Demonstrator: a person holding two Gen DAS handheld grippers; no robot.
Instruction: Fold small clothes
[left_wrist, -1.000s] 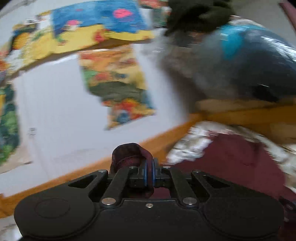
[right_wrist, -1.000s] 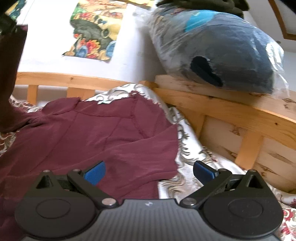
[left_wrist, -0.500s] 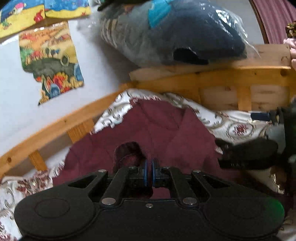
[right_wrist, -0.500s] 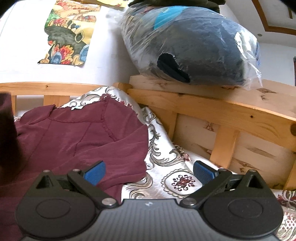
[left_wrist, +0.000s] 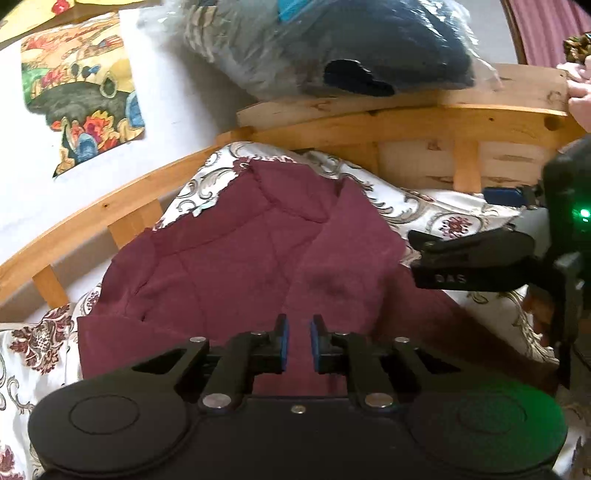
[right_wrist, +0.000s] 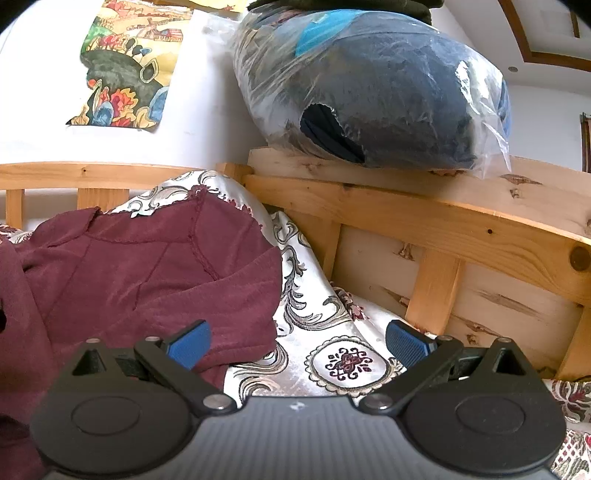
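Two grippers flank your maroon garment (left_wrist: 236, 266), spread mid-frame on the bed's patterned cover (right_wrist: 332, 332). Left gripper (left_wrist: 298, 341): jaws opening, nothing pinched, releasing the fold. Right gripper (right_wrist: 297, 345): jaws wide, empty, straddling the garment's edge, apparently ready.

Matt maroon knit cloth garment (left_wrist: 258, 254); glossy satin bedcover (right_wrist: 332, 354) with printed scrolls; knotty, smooth-finished pine bed frame (right_wrist: 461, 229); crinkled shiny clear plastic bag (right_wrist: 369, 85); matt black plastic left gripper (left_wrist: 299, 343), ribbed blue pads (left_wrist: 282, 345).
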